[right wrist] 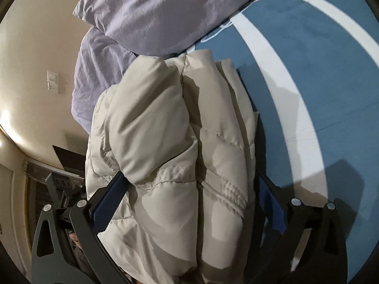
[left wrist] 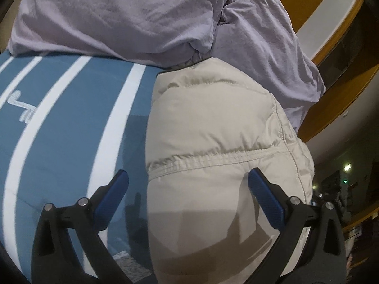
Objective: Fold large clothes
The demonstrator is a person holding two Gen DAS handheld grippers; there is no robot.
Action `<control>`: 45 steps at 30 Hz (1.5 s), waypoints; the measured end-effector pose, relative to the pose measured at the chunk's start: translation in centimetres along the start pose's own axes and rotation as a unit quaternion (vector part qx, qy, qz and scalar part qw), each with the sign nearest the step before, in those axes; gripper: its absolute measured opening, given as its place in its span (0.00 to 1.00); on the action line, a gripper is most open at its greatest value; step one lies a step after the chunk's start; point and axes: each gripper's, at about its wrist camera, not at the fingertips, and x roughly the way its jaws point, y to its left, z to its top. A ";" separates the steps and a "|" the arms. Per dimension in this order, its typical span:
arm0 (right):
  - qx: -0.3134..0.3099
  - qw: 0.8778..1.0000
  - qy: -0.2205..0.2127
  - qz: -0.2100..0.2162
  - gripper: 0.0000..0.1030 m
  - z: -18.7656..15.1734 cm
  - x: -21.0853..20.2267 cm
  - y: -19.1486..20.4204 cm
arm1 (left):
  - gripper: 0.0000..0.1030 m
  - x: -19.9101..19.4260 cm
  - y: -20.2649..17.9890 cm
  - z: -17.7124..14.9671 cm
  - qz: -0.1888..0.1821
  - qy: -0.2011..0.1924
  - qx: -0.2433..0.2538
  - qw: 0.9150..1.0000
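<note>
Underneath everything lies a bed cover (left wrist: 59, 123) of blue cloth with broad white stripes, filling the left wrist view from 7 to 10 o'clock, with a small white embroidered mark near 9 o'clock. A beige puffer jacket (left wrist: 213, 130), folded into a thick bundle, rests on it from the centre down to 6 o'clock. Lilac bedding (left wrist: 118, 16) is heaped across the top from 10 to 2 o'clock, touching the jacket's far end. At 2 to 3 o'clock a pale wall with yellow-brown wood trim (left wrist: 331, 99) shows, and at 4 o'clock a dim room with small lights. The left tool (left wrist: 189, 179) stands wide open, its blue-padded fingers straddling the jacket's near left edge, one over the cover and one over the jacket; whether the pads touch the cloth is unclear.

Seen from the right wrist, the jacket (right wrist: 165, 130) runs from the centre to 6 o'clock, stacked in puffy layers, with the striped cover (right wrist: 319, 82) at 1 to 4 o'clock and the bedding (right wrist: 146, 11) at 11 to 12 o'clock. A cream wall (right wrist: 35, 59) with a white switch plate (right wrist: 53, 81) fills 9 to 10 o'clock. The right tool (right wrist: 189, 189) is spread fully wide around the bundle, with a blue pad on either flank of it.
</note>
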 end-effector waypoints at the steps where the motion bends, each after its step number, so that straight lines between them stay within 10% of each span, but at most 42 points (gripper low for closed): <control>1: 0.004 1.000 0.005 0.006 0.99 0.1 0.2 -0.2 | 0.98 0.2 0.2 0.0 -0.010 0.004 -0.006 1.000; 11: -0.009 0.999 0.004 0.032 0.98 0.1 0.8 0.0 | 0.98 2.3 1.5 0.0 -0.085 0.028 -0.066 0.994; 22: -0.030 0.998 -0.010 0.047 0.66 0.7 0.9 2.4 | 0.78 1.3 2.2 1.9 -0.092 0.024 -0.067 0.993; 34: -0.062 0.995 -0.015 0.071 0.61 2.5 6.8 7.7 | 0.74 -2.0 4.9 7.4 0.028 -0.035 -0.026 0.999; 45: -0.065 0.997 -0.049 -0.012 0.81 2.6 4.8 7.4 | 0.75 -2.4 2.2 6.9 0.147 -0.098 0.074 0.981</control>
